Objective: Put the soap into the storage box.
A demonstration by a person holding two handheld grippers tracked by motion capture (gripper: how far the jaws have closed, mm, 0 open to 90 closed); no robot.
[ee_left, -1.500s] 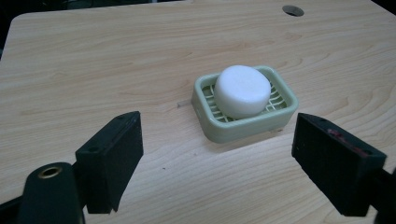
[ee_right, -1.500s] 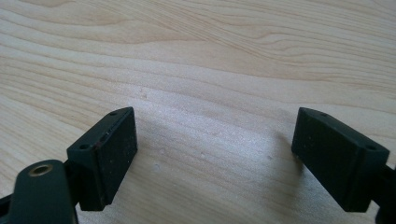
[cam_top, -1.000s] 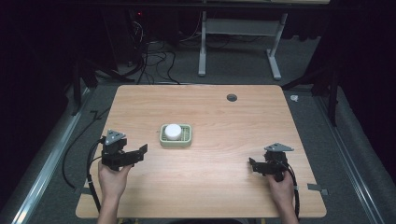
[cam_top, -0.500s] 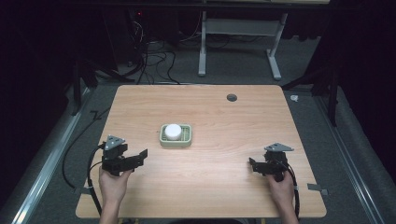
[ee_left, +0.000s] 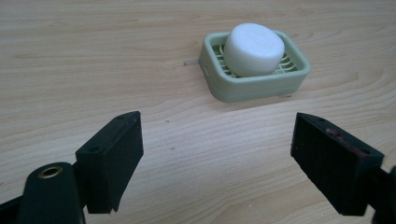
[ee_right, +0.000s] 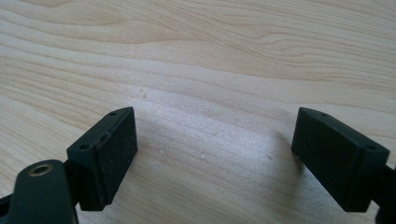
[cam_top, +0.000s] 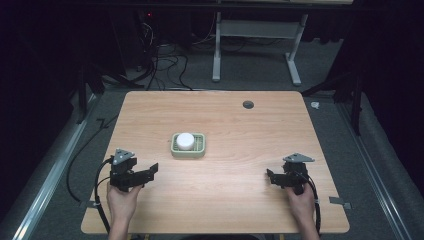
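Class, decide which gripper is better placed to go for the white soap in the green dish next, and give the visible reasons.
Left. The left gripper sits nearer the soap, jaws open and pointing at its dish. The right gripper, also open, sits farther off and faces bare table.

A light wooden table (cam_top: pixel 225 210) carries 1 pale green soap dish (cam_top: pixel 188 145) near its middle, with 1 round white soap bar (cam_top: pixel 185 140) in it. A small dark round hole (cam_top: pixel 248 104) sits near the table's far edge.
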